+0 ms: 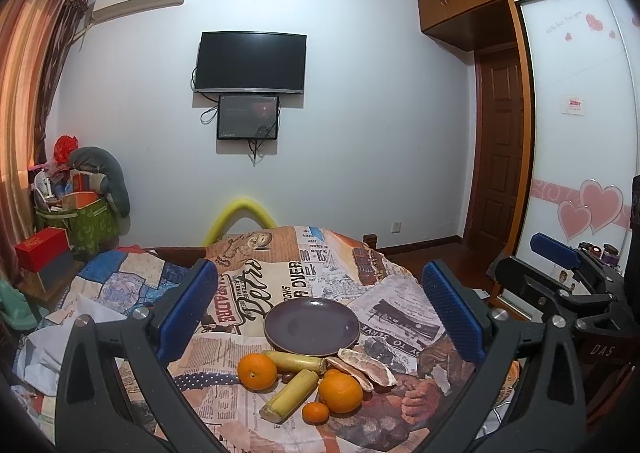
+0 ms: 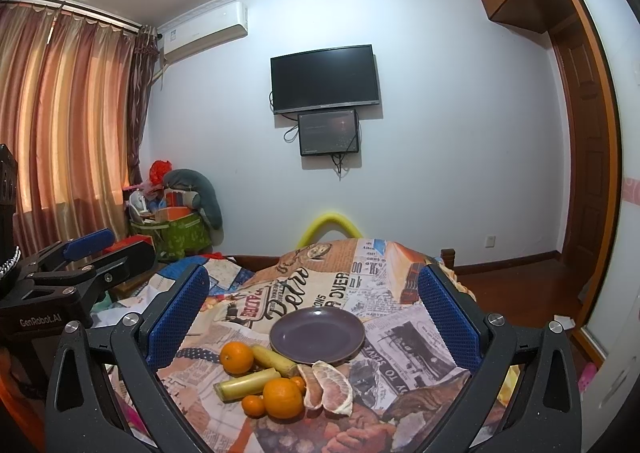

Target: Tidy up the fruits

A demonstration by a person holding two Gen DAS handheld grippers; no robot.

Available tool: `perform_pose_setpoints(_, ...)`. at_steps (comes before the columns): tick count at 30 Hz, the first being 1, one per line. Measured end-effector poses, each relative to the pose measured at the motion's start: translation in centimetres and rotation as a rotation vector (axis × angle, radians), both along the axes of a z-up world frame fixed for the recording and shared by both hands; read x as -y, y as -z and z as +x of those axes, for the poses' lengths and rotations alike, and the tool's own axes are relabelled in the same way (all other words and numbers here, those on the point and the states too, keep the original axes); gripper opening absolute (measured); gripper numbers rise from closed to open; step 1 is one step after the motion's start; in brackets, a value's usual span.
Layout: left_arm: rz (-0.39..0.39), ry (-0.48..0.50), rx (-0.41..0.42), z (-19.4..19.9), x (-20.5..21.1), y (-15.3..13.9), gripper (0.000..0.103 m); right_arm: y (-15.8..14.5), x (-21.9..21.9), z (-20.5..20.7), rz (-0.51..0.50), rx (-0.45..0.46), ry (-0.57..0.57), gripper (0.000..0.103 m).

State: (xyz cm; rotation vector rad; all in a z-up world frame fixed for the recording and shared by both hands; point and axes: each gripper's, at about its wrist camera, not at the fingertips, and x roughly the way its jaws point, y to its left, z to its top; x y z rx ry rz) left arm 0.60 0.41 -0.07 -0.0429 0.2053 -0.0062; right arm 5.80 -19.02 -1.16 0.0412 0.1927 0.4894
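Observation:
A dark purple plate (image 1: 312, 321) (image 2: 318, 335) lies empty on a table under a newspaper-print cloth (image 1: 280, 277). In front of it sit two oranges (image 1: 257, 371) (image 1: 340, 392), a small mandarin (image 1: 315, 412), two sugarcane pieces (image 1: 290, 395) (image 1: 296, 361) and pomelo segments (image 1: 366, 371) (image 2: 332, 387). My left gripper (image 1: 320, 313) is open and empty, raised above and short of the fruit. My right gripper (image 2: 316, 317) is open and empty, likewise above the fruit. Each gripper shows at the edge of the other's view.
A bed with a patchwork quilt (image 1: 120, 277) lies left of the table. A green bag of clutter (image 1: 80, 213) and a red box (image 1: 42, 247) stand at far left. A yellow foam tube (image 1: 240, 213) arches behind the table. A wardrobe (image 1: 576, 133) is on the right.

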Motion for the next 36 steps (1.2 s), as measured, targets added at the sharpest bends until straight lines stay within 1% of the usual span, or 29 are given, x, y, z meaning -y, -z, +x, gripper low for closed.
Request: perform_pose_setpoints(36,0.001,0.001,0.011,0.04,0.37,-0.18,0.103,0.02,0.42,0.21,0.01,-0.004,0.008,0.103)
